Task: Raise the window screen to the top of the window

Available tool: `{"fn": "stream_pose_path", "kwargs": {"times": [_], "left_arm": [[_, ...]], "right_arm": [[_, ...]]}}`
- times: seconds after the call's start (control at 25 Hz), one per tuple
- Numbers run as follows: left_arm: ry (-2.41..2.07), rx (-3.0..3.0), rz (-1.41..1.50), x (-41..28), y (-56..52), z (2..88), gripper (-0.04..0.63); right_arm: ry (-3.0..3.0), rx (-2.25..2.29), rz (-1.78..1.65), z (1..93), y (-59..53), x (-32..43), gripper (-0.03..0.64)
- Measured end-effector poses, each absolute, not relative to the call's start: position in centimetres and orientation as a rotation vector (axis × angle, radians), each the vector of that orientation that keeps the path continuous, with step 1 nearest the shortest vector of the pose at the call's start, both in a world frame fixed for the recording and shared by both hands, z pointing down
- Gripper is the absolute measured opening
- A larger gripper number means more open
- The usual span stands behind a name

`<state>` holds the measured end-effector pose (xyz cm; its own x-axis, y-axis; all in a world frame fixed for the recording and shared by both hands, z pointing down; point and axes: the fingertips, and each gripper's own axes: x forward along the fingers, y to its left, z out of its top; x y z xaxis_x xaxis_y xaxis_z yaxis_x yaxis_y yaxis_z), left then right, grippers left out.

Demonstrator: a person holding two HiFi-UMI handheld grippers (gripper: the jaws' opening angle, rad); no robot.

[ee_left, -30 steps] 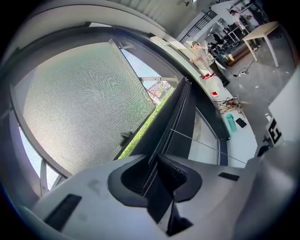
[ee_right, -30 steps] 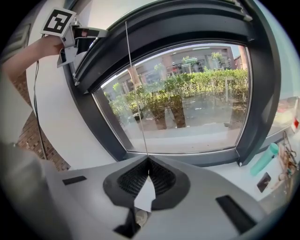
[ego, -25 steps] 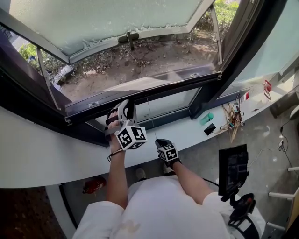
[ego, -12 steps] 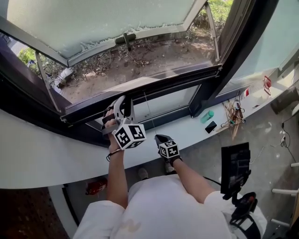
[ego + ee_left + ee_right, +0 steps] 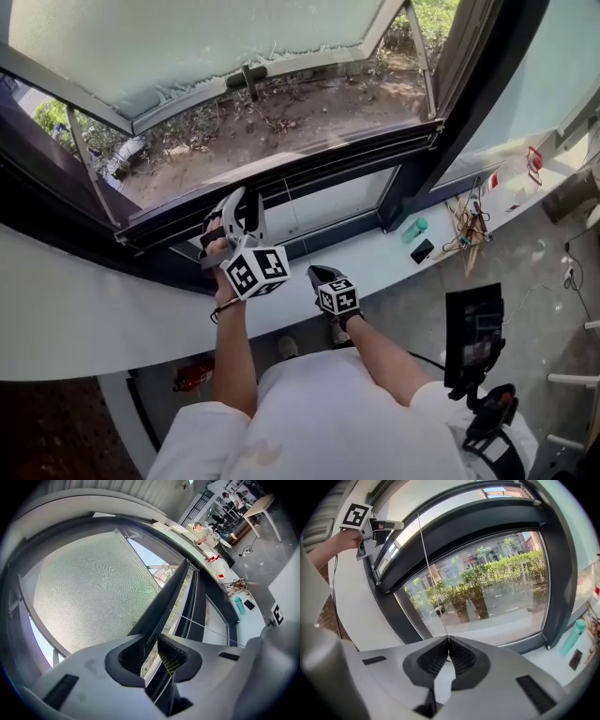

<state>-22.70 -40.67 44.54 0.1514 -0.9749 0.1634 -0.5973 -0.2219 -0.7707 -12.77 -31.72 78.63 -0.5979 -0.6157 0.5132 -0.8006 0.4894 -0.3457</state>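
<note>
The window screen's dark bottom bar (image 5: 328,159) runs slantwise across the opening, with the grey mesh (image 5: 93,588) above it. My left gripper (image 5: 242,208) reaches up to the bar's left part. In the left gripper view the bar (image 5: 168,588) passes between the pads and the left gripper (image 5: 151,656) is shut on it. Lower and to the right, my right gripper (image 5: 322,275) is shut on a thin white cord (image 5: 431,583) that rises to the bar. The right gripper (image 5: 449,654) pinches the cord at its pad tips.
A white sill (image 5: 94,319) curves below the window. A teal bottle (image 5: 415,230), a dark phone (image 5: 422,250) and a clutter of sticks (image 5: 466,230) lie on it to the right. The outer glass sash (image 5: 187,47) stands swung out. A black screen on a stand (image 5: 472,333) is at lower right.
Both grippers have risen a little, and the screen's bar has come up with the left one. Both grips are unchanged.
</note>
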Motion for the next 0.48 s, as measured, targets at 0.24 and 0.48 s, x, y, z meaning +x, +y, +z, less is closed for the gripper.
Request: {"fn": "stream_pose_path", "kwargs": {"times": [0.24,0.48], "left_arm": [[1.525,-1.92,-0.869,-22.7,-40.7,44.1,0.063],[1.553,-1.969,-0.81,-22.6,-40.6,44.0,0.063]], "right_arm": [[-2.439,1.12,0.784,78.2,-31.2,-14.5,0.003],[-2.469,1.123,0.789,78.2,-31.1,-14.7,0.003]]}}
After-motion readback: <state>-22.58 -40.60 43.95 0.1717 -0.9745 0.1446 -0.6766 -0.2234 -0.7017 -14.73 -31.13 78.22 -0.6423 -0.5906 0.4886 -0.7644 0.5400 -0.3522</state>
